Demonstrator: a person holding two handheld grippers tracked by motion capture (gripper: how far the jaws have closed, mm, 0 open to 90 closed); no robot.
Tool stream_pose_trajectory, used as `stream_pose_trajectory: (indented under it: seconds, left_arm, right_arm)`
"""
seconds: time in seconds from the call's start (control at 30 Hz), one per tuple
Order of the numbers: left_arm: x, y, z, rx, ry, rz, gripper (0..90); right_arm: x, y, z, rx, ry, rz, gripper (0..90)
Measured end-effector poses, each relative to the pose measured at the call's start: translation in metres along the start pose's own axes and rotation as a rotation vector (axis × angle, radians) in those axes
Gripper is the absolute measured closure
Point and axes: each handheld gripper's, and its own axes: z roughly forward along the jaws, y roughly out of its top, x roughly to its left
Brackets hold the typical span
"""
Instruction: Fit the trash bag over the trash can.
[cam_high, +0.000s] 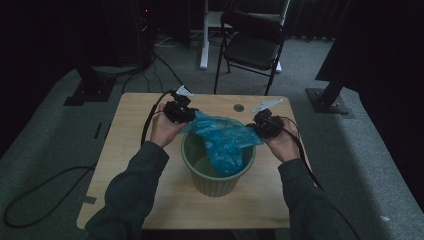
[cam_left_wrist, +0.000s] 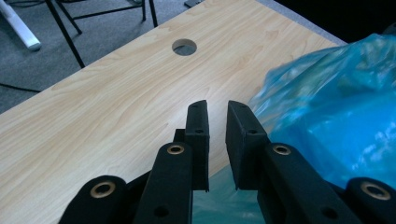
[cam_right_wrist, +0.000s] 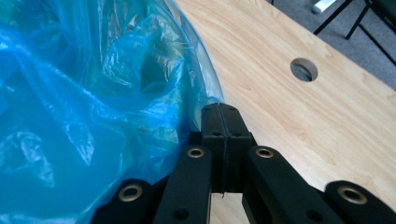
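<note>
Here the left gripper (cam_left_wrist: 217, 109) jaws stand slightly apart — empty — beside the blue bag (cam_left_wrist: 336, 112).

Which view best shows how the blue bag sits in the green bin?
The high view: the blue plastic bag drapes over the green bin's far rim, partly inside. The left gripper view shows the bag's side, the right gripper view its crumpled film close up.

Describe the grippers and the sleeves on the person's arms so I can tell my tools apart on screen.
Both the left gripper and the right gripper are black, two-jawed, with flat rectangular pads, brass-ringed pivot holes on the linkage arms, a grey three-cornered plate on top and a black cable trailing off. The sleeves are dark grey-blue, reaching to the wrists.
</note>
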Motion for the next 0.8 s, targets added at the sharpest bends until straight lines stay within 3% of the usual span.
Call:
stream_pose_trajectory:
  seconds: [0.27,0.33,0.37,0.5,0.57,0.63,0.8]
  left_arm:
    - [0.005,-0.022,-0.025,-0.068,-0.030,-0.022,79.0]
    - [0.005,-0.022,-0.025,-0.068,-0.030,-0.022,79.1]
    - [0.003,-0.031,-0.037,-0.092,-0.036,-0.007,79.6]
    - [-0.002,-0.038,-0.053,-0.130,-0.041,0.003,79.7]
    - [-0.002,-0.038,-0.053,-0.130,-0.041,0.003,79.3]
    - [-0.007,-0.038,-0.065,-0.155,-0.044,0.016,75.0]
    - [-0.010,-0.033,-0.068,-0.172,-0.059,0.017,68.6]
  right_arm:
    - [-0.002,-0.010,-0.004,0.005,0.028,0.023,90.0]
    - [-0.002,-0.011,-0.004,0.007,0.030,0.023,90.0]
    - [-0.001,-0.012,-0.004,0.007,0.033,0.026,90.0]
    - [0.001,-0.013,-0.004,0.006,0.032,0.020,90.0]
    - [0.001,-0.013,-0.003,0.005,0.032,0.017,90.0]
    - [0.003,-0.012,-0.003,0.009,0.034,0.017,90.0]
    - [0.004,-0.012,-0.003,0.007,0.031,0.013,90.0]
